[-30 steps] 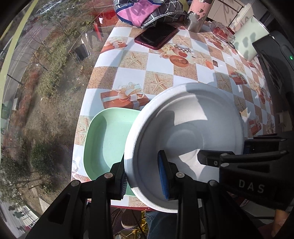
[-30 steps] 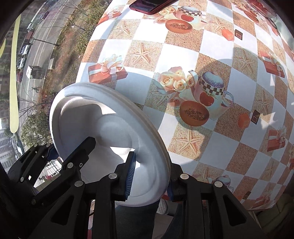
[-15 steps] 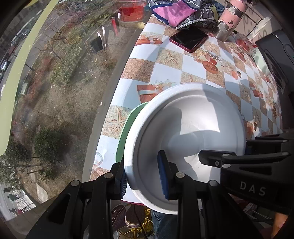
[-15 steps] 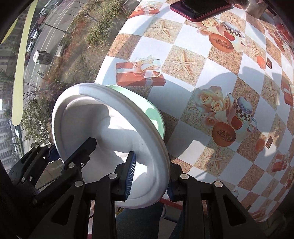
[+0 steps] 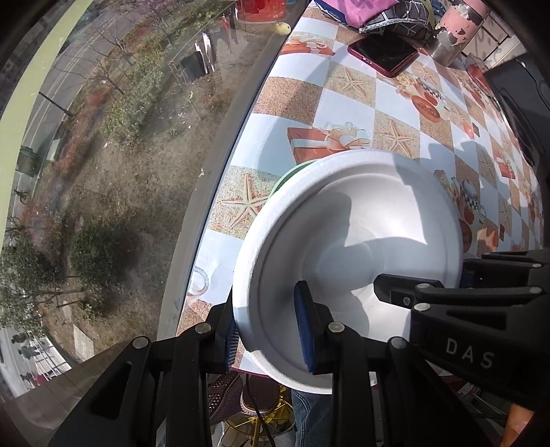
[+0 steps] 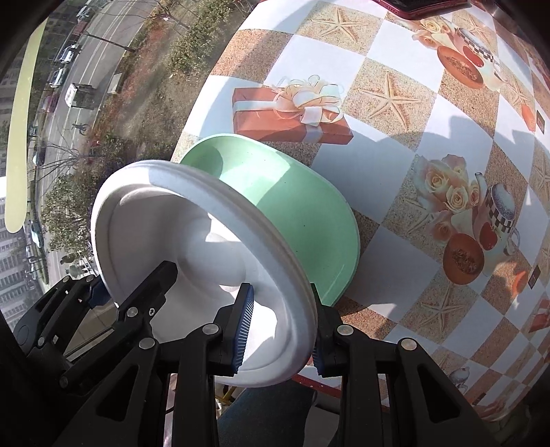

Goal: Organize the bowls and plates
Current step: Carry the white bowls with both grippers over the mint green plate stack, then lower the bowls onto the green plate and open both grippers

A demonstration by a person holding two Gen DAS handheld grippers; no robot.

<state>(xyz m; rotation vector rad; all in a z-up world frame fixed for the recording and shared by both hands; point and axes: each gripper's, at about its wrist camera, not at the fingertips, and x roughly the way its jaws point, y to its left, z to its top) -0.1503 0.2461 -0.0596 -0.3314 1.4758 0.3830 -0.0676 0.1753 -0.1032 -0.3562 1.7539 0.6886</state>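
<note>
A white foam plate [image 5: 361,213] hangs tilted over the near corner of the table, held by both grippers at once. My left gripper [image 5: 268,335] is shut on its left rim, one blue pad inside the dish and one beneath. My right gripper [image 6: 280,335] is shut on the opposite rim [image 6: 306,309]. Each gripper also shows in the other's view: the right gripper [image 5: 429,270] and the left gripper [image 6: 130,282]. Under the white plate a green plate [image 6: 302,213] lies on the table. Only a sliver of the green plate [image 5: 288,175] shows in the left wrist view.
The table [image 5: 350,99] has a checked cloth with starfish and gift prints; its left edge meets a window. At the far end lie a red phone [image 5: 385,53], a pink flask [image 5: 453,31] and bundled cloth [image 5: 371,13]. A person's shoe [image 5: 254,395] shows below the near edge.
Both grippers have carried the white plate left and downward until it sits over the green plate, which is now mostly covered in the left wrist view. Both grips are unchanged.
</note>
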